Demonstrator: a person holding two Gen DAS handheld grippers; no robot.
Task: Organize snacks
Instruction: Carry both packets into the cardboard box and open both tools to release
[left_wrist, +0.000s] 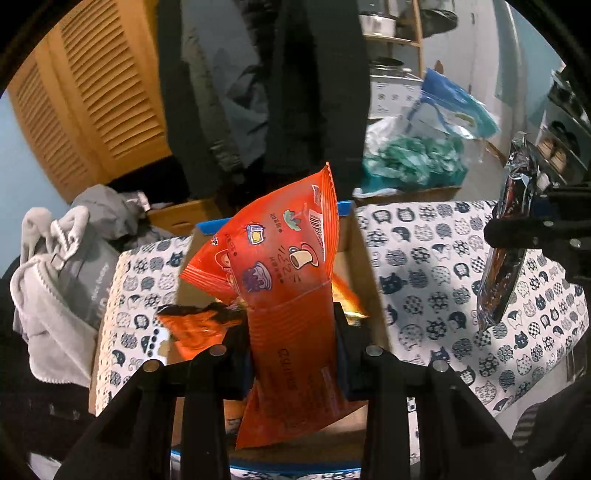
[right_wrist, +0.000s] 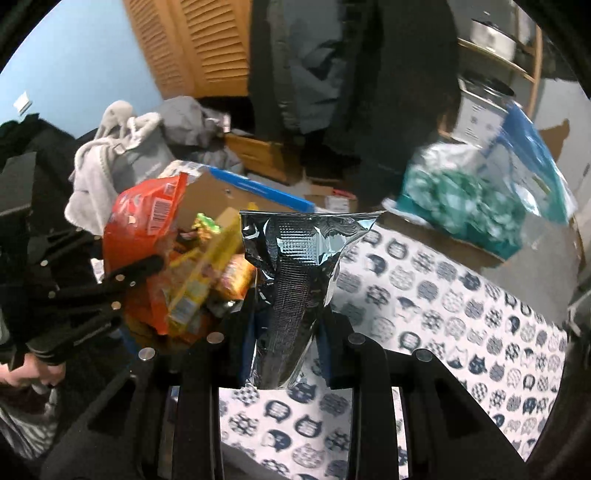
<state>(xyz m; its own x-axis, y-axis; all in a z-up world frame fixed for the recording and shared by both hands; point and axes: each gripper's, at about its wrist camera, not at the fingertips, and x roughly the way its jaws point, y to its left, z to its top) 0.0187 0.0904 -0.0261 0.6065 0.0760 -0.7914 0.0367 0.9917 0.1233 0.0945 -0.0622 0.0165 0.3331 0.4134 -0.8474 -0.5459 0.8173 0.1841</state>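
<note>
My left gripper (left_wrist: 291, 332) is shut on an orange-red snack bag (left_wrist: 284, 266) and holds it upright above an open cardboard box with blue edges (left_wrist: 365, 266). The bag also shows at the left of the right wrist view (right_wrist: 144, 214), with the left gripper (right_wrist: 122, 280) beside it. The box (right_wrist: 255, 190) holds several yellow and orange snack packets (right_wrist: 207, 266). My right gripper (right_wrist: 286, 325) is shut on a silver foil snack bag (right_wrist: 295, 266), held upright to the right of the box; this bag also shows in the left wrist view (left_wrist: 506, 236).
The table carries a cat-print cloth (left_wrist: 443, 266). Behind it sit a teal-and-white bag pile (left_wrist: 413, 158), a blue zip bag (left_wrist: 454, 103), grey clothes (left_wrist: 62, 273), hanging dark coats (left_wrist: 258, 92) and a louvred wooden door (left_wrist: 88, 92).
</note>
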